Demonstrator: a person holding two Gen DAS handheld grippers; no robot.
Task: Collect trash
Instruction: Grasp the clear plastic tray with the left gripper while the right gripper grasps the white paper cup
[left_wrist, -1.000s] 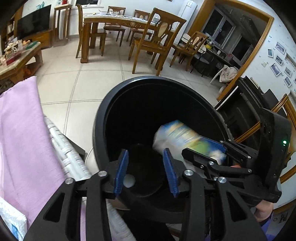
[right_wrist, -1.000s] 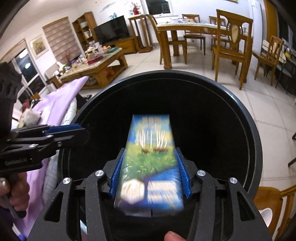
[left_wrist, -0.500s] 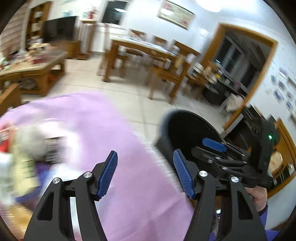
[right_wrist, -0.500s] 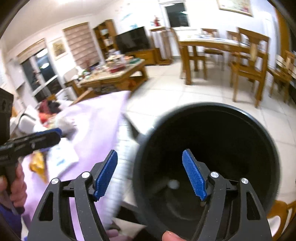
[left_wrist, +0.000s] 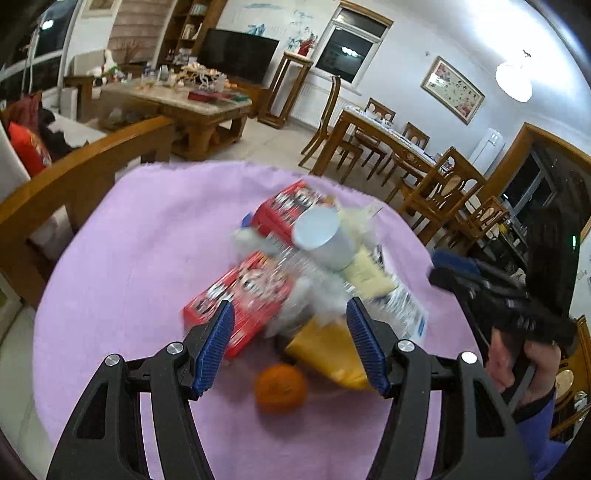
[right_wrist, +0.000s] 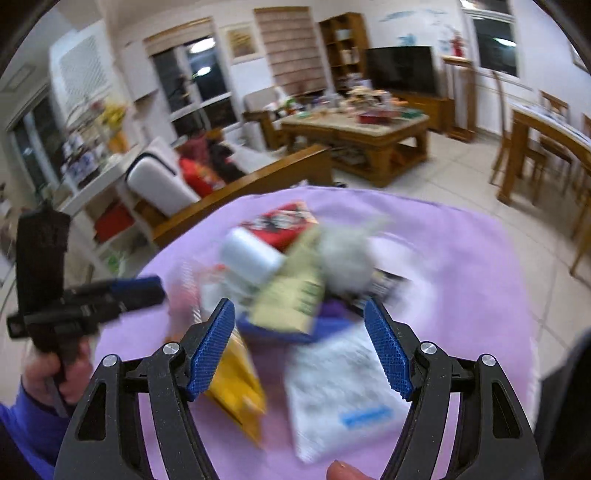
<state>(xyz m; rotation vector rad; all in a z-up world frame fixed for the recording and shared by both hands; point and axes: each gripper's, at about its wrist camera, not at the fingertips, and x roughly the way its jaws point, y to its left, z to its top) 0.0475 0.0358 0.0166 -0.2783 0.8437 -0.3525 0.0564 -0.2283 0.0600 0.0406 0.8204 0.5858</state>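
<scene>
Purple cloth (left_wrist: 140, 258) on the table now fills both my views where the black bin sat a second ago. My left hand-held gripper (left_wrist: 290, 345) and right hand-held gripper (right_wrist: 301, 343) hang wide and empty, the blue carton gone, above the blurred trash pile (left_wrist: 314, 258), with an orange (left_wrist: 280, 387) nearest.

Home: television (left_wrist: 239, 55), dining table (left_wrist: 384, 134)

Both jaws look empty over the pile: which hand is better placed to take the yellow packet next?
Probably left: the left gripper frames the yellow packet between open jaws, while the right gripper faces the white packet.
</scene>
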